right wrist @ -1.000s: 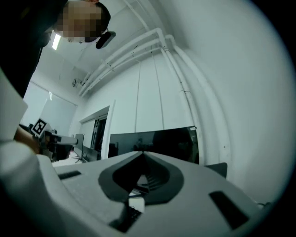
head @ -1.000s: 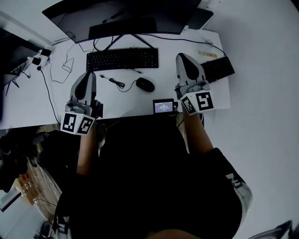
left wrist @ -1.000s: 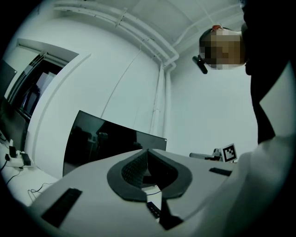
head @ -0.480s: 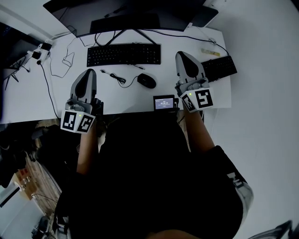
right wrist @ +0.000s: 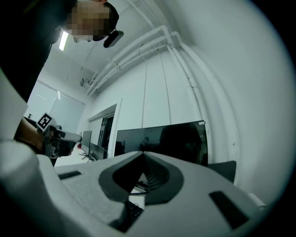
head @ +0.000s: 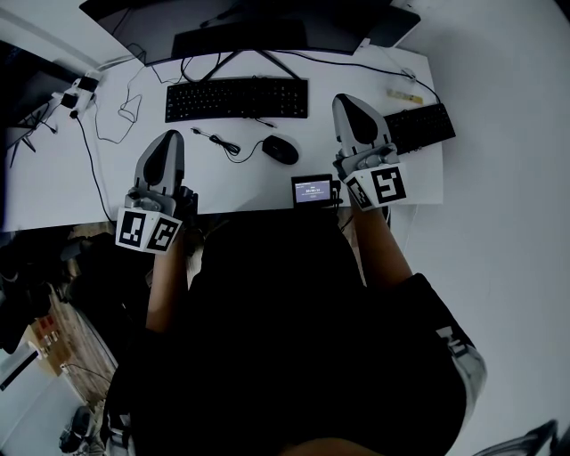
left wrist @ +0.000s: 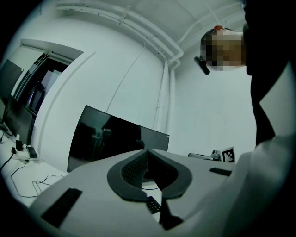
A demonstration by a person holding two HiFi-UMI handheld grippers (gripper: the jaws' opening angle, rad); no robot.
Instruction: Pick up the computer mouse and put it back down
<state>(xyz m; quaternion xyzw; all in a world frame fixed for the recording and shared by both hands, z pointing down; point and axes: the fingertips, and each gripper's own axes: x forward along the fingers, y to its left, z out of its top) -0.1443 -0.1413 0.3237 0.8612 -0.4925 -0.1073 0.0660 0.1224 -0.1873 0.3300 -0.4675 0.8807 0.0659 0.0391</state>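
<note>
Here, the computer mouse [head: 280, 150] sits untouched on the white table [head: 71, 191], about midway along its width, between the black keyboard [head: 236, 98] toward the far edge and a small lit screen [head: 313, 191] at the near edge. Its long axis runs on a slant, the tail end toward the far left, where a coiled cable [head: 218, 146] trails away, and the other end toward the near right. A person seated at the near edge holds the left tongs [head: 167, 141] over the left half of the table and the right tongs [head: 349, 103] over the right half, beside a second keyboard [head: 423, 127] at the right edge. Both pairs aim across the table at the dark monitor [head: 240, 27] along the far edge. Each pair of tongs has its tips pressed together with nothing between them, as both gripper views show. The mouse lies between the two pairs: to the left of the right tongs, to the right of the left tongs, and a little nearer the near edge than the right pair's tips. The right tongs appear the closer pair. Reaching the mouse would likely mean swinging them left, parting the tips and closing across its narrow width.
</note>
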